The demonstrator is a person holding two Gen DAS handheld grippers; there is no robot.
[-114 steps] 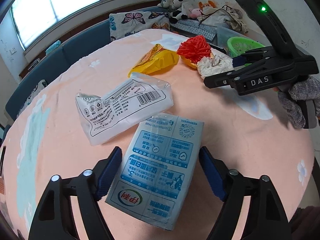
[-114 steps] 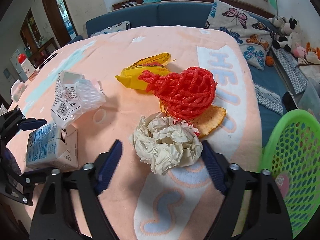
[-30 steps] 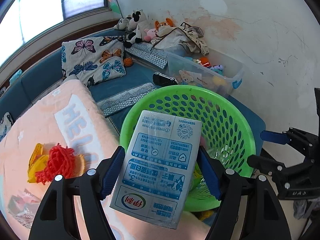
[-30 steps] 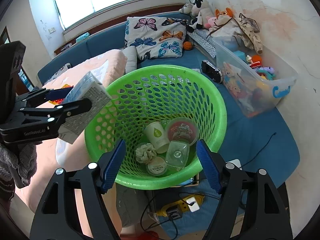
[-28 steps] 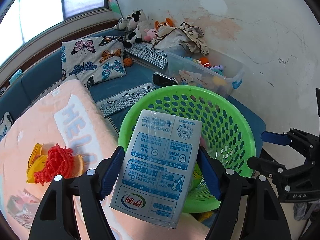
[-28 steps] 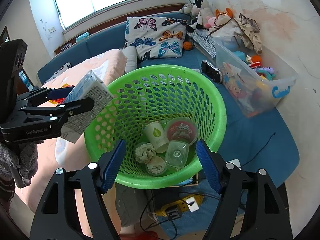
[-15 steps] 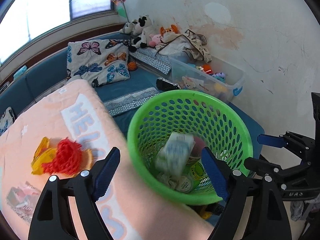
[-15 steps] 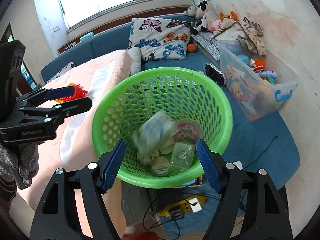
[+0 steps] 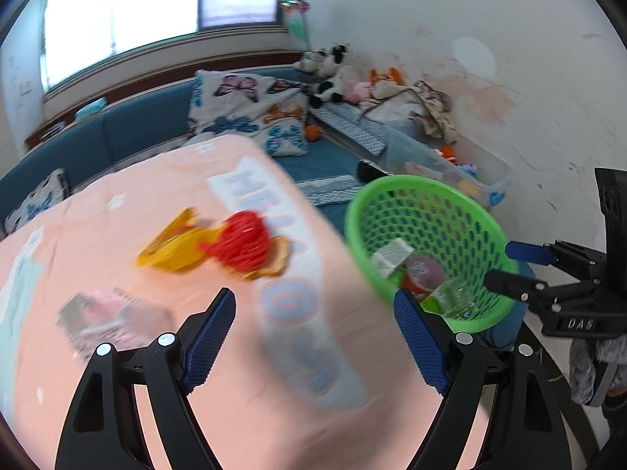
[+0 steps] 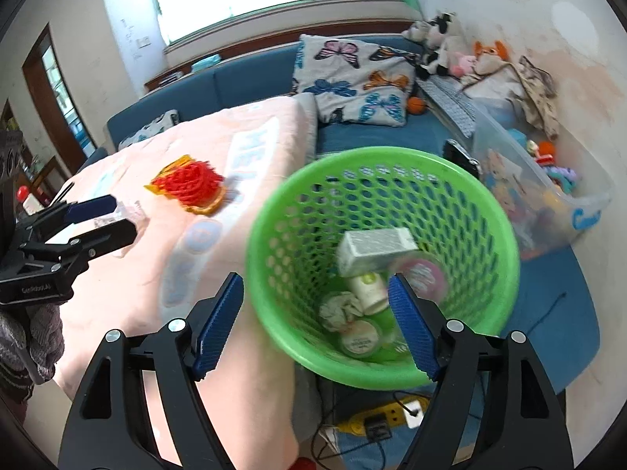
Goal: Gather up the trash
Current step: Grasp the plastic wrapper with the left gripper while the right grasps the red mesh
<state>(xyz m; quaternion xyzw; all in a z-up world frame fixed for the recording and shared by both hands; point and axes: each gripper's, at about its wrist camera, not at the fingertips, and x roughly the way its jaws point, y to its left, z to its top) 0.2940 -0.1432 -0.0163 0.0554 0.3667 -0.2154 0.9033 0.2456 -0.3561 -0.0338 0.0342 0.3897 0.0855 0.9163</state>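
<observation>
The green basket [image 10: 450,172] stands on the floor beside the table and also shows in the left wrist view [image 9: 443,192]. The milk carton [image 10: 376,250] lies inside it on cups and crumpled paper; it shows in the left wrist view [image 9: 392,258] too. My left gripper [image 9: 313,337] is open and empty above the table's edge. My right gripper [image 10: 317,321] is open and empty above the basket's near rim. A red mesh net [image 9: 243,243], a yellow wrapper [image 9: 172,246] and a clear plastic bag [image 9: 98,321] lie on the table.
The pink tablecloth [image 9: 117,219] covers the table. A blue sofa [image 10: 250,82] with butterfly cushions stands behind. A clear storage bin with toys [image 10: 540,180] sits right of the basket. A yellow power strip [image 10: 384,415] lies on the floor below the basket.
The milk carton dropped from my left gripper and has settled in the basket. My left gripper has swung left toward the table. My right gripper has shifted slightly.
</observation>
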